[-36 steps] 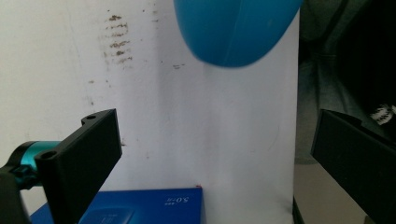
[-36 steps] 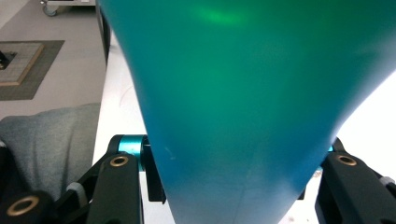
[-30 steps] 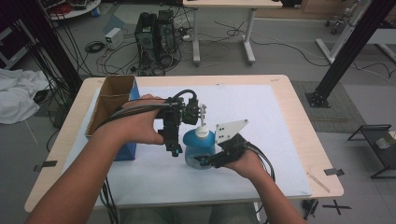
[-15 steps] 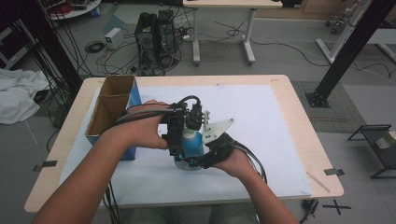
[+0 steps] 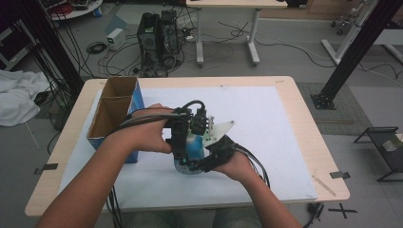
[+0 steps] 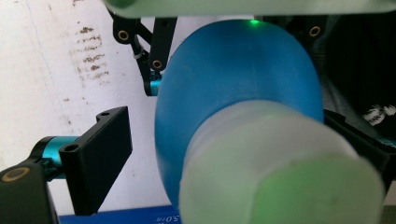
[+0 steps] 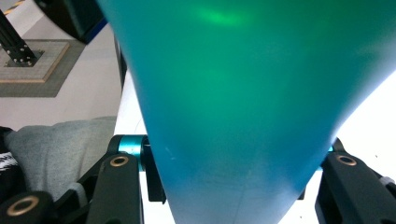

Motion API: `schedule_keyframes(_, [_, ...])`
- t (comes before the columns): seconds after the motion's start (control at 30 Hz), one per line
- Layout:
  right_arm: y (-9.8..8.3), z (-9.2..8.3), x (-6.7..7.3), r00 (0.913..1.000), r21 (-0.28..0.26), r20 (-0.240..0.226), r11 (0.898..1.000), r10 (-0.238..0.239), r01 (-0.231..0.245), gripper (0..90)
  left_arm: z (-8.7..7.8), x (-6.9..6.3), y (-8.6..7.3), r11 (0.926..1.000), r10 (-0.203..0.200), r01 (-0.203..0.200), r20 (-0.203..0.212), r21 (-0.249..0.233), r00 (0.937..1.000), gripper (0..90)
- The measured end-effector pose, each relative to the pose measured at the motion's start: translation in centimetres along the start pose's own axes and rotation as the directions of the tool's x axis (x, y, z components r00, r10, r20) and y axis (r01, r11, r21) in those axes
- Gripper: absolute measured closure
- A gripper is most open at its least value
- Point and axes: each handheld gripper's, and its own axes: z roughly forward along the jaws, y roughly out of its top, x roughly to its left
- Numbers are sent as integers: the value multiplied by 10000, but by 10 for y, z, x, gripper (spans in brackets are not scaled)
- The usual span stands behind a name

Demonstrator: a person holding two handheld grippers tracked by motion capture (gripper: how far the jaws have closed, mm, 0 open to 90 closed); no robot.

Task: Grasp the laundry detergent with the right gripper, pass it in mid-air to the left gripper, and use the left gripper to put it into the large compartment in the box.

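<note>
Gripping blue bottle (image 5: 194, 147) low on body, right gripper (image 5: 205, 161) jaws clamped tight, bottle upright on white mat (image 5: 266, 133) mid-table, beside open cardboard box (image 5: 114, 111). Left gripper (image 5: 183, 142) over bottle's top, jaws straddling white cap (image 6: 280, 163), just been closing, not yet pressing on it. Hold done; cap grip and likely unscrewing left. Versus 1 second back: bottle and both hands shifted slightly toward near edge, left gripper now covering cap.
</note>
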Motion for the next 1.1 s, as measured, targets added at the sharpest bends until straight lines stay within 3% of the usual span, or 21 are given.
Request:
schedule_keyframes(0.07, [0,0,-1,10000,22,30,10000,-69,69,462,0,0,1,9999,101,-101,-172,11,9998,93])
schedule_keyframes(0.1, [2,1,6,9972,-187,-94,9970,748,-750,462,0,-1,1,10000,-6,6,0,-7,10000,109])
schedule_keyframes(0.17, [2,1,7,9956,-99,-174,9957,921,-923,461,0,0,1,10000,69,-69,-179,-7,9998,123])
schedule_keyframes(0.23, [2,1,7,9960,-46,-205,9961,875,-876,462,0,0,2,9999,151,-151,-257,-3,9996,123])
schedule_keyframes(0.27, [2,1,7,9959,-59,-208,9960,886,-887,462,1,-1,2,10000,-44,44,0,-2,10000,125])
schedule_keyframes(0.33, [2,1,7,9960,-121,-184,9961,875,-877,462,1,-1,2,10000,-47,47,60,5,10000,156])
schedule_keyframes(0.63, [2,2,5,9971,-108,-166,9972,739,-741,462,4,1,2,10000,21,-22,75,94,10000,207])
schedule_keyframes(0.8, [2,2,5,9967,-78,-168,9968,795,-796,462,5,1,1,9997,-175,173,119,189,9998,232])
schedule_keyframes(0.87, [2,3,5,9971,-94,-138,9972,743,-745,462,5,2,2,9998,16,-18,120,179,9999,248])
schedule_keyframes(1.1, [2,2,6,9959,-130,-192,9960,880,-883,462,5,1,2,9999,68,-70,139,126,9999,279])
